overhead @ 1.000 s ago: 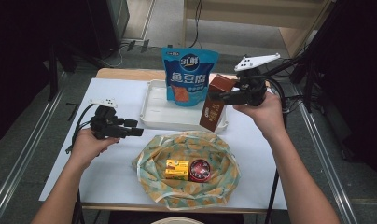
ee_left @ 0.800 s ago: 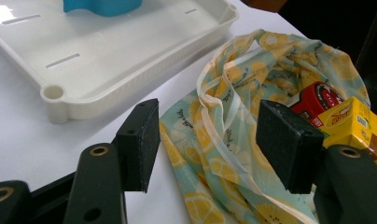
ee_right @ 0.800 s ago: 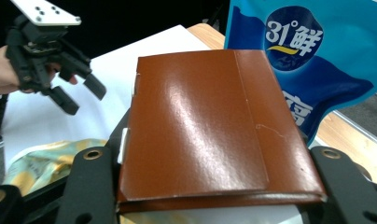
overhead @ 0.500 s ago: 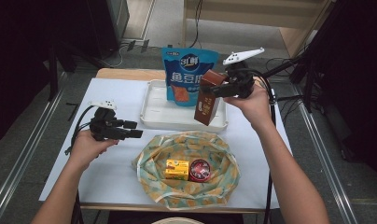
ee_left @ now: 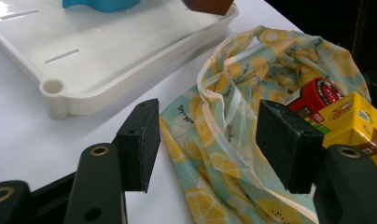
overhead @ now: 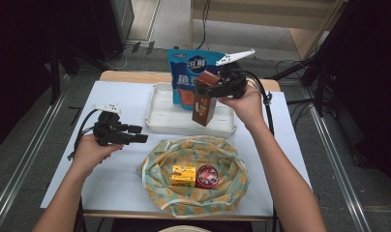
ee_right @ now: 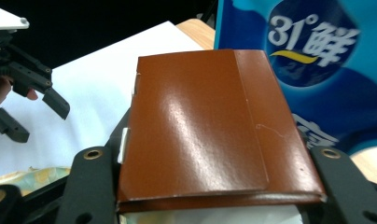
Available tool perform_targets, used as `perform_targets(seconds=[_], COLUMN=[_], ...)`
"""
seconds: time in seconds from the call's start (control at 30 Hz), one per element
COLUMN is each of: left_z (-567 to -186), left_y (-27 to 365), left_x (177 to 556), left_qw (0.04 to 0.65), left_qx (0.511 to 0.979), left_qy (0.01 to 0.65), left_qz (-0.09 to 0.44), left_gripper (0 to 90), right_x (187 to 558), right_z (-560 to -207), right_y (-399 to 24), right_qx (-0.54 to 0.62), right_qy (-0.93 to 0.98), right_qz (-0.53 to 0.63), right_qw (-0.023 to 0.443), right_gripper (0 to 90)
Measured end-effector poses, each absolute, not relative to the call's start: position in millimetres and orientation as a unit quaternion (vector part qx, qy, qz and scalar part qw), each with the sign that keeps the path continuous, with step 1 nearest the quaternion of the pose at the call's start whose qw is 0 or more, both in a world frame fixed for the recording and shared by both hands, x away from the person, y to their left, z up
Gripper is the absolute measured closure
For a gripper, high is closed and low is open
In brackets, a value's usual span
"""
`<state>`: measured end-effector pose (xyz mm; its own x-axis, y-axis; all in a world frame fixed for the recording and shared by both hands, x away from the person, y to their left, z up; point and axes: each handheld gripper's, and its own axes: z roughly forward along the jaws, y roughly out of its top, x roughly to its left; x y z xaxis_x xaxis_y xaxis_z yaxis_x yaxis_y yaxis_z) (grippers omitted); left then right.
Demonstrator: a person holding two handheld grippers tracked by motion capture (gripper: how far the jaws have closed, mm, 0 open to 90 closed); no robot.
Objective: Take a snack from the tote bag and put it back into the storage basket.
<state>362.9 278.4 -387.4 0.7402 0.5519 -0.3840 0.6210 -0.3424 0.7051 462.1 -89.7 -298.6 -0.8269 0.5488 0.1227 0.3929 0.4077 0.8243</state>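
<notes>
Carton point(overhead: 203, 98) hangs upright, long axis vertical, pinched in my right claw point(overhead: 221, 88), white tray point(overhead: 159, 116) directly beneath; left claw point(overhead: 138, 134) spread empty, farther off.

Brown box point(ee_right: 210, 130) hiding the right gripper's point(ee_right: 210, 186) pads, blue bag point(ee_right: 312, 60) cut off at the top edge, box print too blurred to read

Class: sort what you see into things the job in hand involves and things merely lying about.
In the job: brown box, right gripper clamped on it, white tray beneath.

Lying about: blue pouch, lemon-print cloth, yellow carton, red tin, open left gripper.
</notes>
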Motion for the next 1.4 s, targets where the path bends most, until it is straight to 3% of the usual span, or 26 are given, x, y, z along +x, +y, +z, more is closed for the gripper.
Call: perform_targets(seconds=[0.9,1.4], left_z=[-390.6,-392.0], left_y=[278.4,279.2], left_x=[364.3,364.9], left_qw=[0.446,0.448], left_qx=[0.818,0.817], left_qy=[0.359,0.360], left_qz=[-0.044,-0.047], left_gripper=[40.4,40.5], right_x=[488.3,485.7], right_z=[-339.7,-350.9], right_y=[-19.7,-20.5], right_qx=[0.277,0.273], right_qy=[0.841,0.839], right_qz=[0.459,0.463], right_qw=[0.076,0.082], right_gripper=[44.0,44.1])
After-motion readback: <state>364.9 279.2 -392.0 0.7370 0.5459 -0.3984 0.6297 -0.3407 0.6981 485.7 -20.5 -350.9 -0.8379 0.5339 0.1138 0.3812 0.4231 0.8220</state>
